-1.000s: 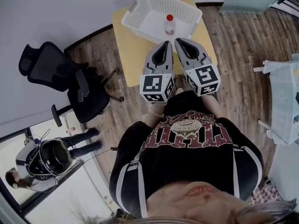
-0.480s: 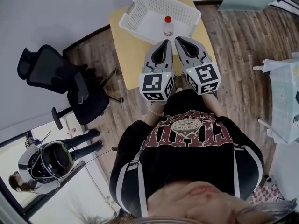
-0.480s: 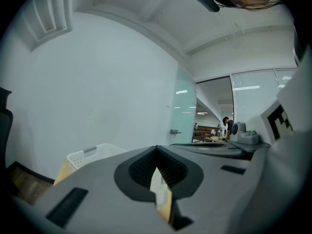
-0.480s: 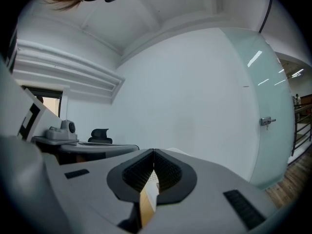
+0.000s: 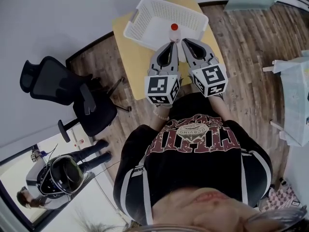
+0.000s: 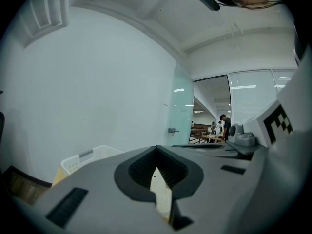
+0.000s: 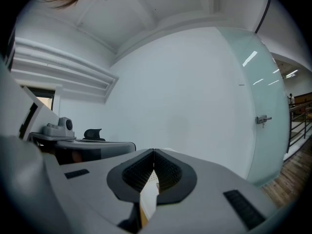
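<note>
Upper centre of the frame: left hand-held gripper (image 5: 172,44) and right hand-held gripper (image 5: 185,41) hover side by side, jaws pressed together on nothing, tips near the red-capped bottle (image 5: 175,32), which stands upright, fenced inside the white basket (image 5: 145,8) on the desk (image 5: 133,57).

Bottle (image 5: 175,31) btm behind jaws

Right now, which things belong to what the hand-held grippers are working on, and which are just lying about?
In hand: left hand-held gripper and right hand-held gripper, both shut and empty; red-capped bottle; white basket holding it; yellow table.
Lying about: black office chair; bystander.
</note>
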The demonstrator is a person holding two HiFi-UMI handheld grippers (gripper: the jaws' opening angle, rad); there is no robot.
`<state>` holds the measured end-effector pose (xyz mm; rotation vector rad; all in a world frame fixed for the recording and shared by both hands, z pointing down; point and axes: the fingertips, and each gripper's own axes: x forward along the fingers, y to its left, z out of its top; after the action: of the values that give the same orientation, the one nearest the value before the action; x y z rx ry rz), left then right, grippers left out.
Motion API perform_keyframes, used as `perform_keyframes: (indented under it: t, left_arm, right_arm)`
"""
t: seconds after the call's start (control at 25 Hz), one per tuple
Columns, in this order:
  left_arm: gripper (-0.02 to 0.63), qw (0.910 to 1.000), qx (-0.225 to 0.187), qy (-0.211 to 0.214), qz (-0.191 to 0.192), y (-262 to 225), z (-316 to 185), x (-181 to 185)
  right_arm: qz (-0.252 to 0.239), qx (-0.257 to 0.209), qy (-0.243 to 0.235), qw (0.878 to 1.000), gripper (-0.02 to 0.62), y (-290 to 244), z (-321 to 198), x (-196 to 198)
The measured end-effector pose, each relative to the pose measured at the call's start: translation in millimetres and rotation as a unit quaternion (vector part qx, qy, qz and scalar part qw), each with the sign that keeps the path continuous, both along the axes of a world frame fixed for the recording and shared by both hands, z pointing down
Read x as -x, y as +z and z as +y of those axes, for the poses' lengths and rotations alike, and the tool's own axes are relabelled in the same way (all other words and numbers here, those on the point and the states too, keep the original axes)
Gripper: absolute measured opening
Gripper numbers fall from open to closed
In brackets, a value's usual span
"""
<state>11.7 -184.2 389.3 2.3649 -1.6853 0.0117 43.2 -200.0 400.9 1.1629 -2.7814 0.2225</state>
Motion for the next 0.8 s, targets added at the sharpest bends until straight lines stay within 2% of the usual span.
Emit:
perform_keyframes:
  t: [0.52, 0.8]
  left_arm:
    - [0.041, 0.9995, 0.016, 0.028, 0.002, 13, -39, 27]
    - [0.041, 0.9985, 0.021, 0.05, 0.007, 17, -57, 25]
  right_arm:
    - [0.012, 0.017, 0.032, 0.999, 0.017, 16, -37, 25]
    - [0.025, 0.032, 0.056, 0.998, 0.017, 28, -55, 23]
